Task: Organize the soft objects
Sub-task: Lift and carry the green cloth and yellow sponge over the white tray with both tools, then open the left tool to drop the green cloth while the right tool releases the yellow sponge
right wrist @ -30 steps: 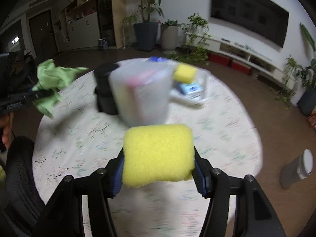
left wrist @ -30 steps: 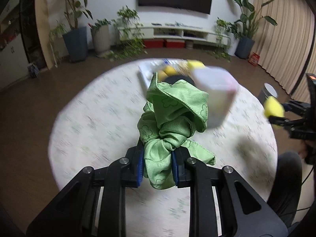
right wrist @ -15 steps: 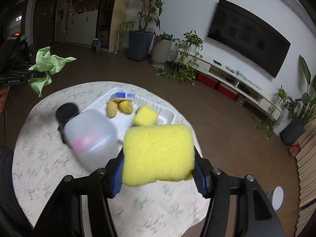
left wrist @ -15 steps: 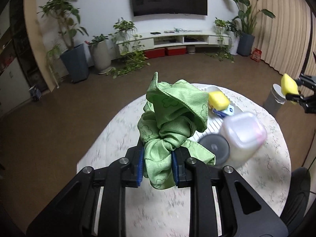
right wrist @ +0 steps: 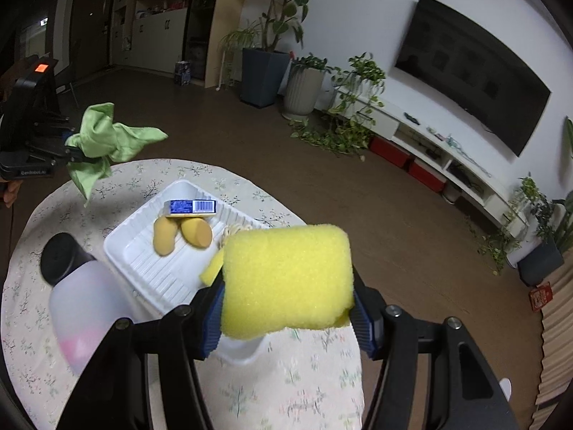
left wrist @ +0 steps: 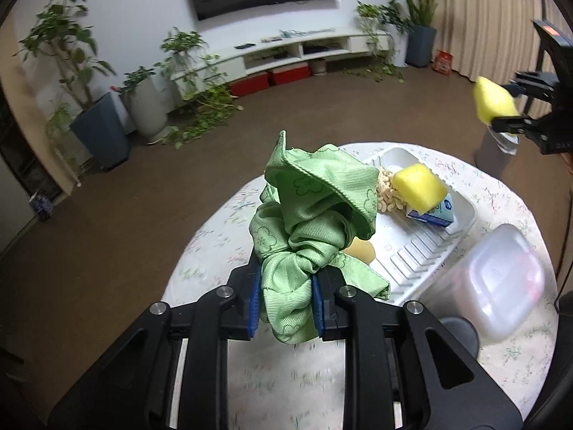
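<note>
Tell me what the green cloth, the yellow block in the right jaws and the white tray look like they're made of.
Crumpled green cloth: likely woven microfibre or polyester, with fine ribbing, a slight sheen and printed flowers.
Rectangular yellow block: foam sponge, matte and finely pored, with rounded corners.
Ribbed white tray: probably moulded plastic, smooth and slightly glossy, with raised ridges.

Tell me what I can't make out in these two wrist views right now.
- Translucent plastic jar: motion-blurred in both views; pink contents unidentifiable.
- White ribbed tray: near corner hidden by the yellow sponge in the right gripper.
- Tan pieces: mostly hidden behind the green cloth in the left gripper.
</note>
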